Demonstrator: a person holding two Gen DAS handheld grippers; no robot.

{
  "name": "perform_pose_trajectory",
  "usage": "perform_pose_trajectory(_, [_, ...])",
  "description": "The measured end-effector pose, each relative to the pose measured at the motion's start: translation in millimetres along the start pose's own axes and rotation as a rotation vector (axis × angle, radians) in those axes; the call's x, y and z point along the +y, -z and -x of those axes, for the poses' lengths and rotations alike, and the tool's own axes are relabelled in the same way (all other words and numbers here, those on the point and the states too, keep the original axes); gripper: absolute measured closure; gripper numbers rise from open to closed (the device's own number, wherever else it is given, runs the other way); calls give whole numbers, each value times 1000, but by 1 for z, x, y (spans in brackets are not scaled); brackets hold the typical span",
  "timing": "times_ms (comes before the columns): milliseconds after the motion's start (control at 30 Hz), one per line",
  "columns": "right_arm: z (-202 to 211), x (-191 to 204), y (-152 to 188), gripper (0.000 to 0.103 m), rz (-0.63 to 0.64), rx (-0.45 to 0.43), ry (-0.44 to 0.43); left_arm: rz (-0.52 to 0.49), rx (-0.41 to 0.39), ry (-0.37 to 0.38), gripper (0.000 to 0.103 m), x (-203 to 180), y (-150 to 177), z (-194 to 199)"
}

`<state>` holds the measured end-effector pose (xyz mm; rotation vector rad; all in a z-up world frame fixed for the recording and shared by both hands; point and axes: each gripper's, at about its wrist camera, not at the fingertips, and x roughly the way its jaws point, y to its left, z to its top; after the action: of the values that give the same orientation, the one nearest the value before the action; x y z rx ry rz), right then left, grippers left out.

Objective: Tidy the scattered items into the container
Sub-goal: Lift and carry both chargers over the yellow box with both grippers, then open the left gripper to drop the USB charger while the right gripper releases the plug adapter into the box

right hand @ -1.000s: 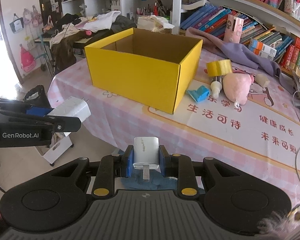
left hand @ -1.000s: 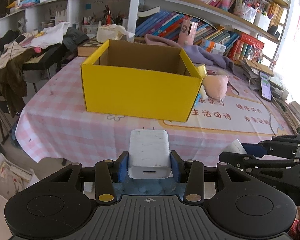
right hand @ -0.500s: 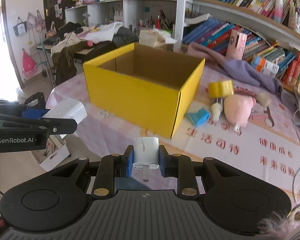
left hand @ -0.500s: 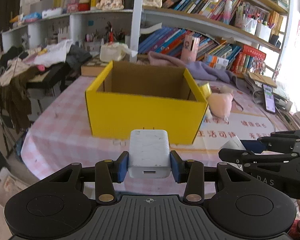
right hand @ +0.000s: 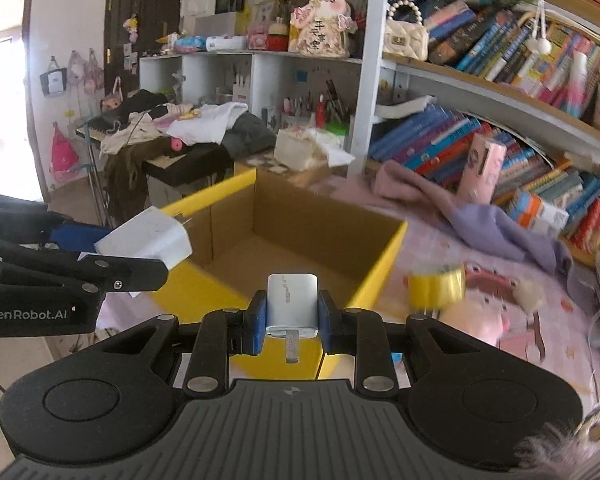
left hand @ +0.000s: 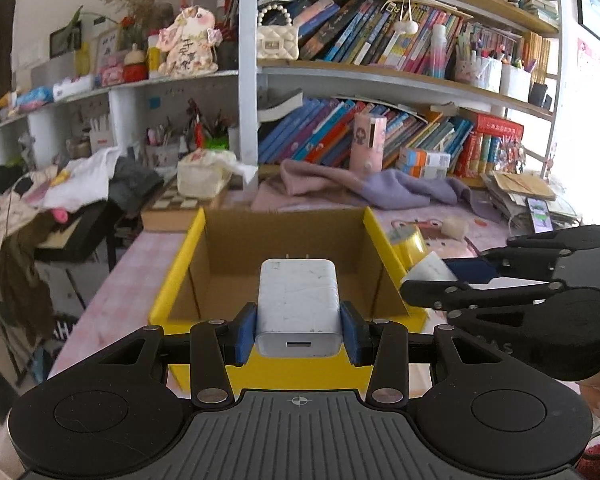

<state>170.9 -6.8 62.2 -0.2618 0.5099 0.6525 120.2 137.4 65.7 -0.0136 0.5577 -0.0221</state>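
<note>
The box (left hand: 288,372) stands on the table (left hand: 128,292), before the shelves (left hand: 380,76). Right of it lie a tape roll (right hand: 438,285) and a plush toy (right hand: 480,320); behind it, a cloth (left hand: 380,190).

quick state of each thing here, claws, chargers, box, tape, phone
left claw: shut on the large white charger
large white charger: gripped, prongs pointing at the box
right claw: shut on the small white charger
small white charger: gripped
yellow box: open, looks empty
yellow tape roll: beside the box
phone: screen lit
</note>
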Motion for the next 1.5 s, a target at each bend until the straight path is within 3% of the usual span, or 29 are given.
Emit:
perform_pose_trajectory(233, [-50,-19,-30,79,62,29,-30,-40,22,-16,62,12,-33,-45])
perform_pose_trajectory(433, [-99,-33,-46,79,162,93,-66,-105,99,-19,62,15,-50,-92])
perform_pose_trajectory(900, [-209,-53,-47,79,414,354,-186,-249,318,-4,61,10,-57,-189])
perform_pose_trajectory(1167, [-239,-55,-44,79,561,446,-204,-297,408,-20,61,8,-53,-222])
perform_pose_trajectory(1500, [-245,-61,-36,79,546,459,-275,-338,439,-36,61,1,-49,-229])
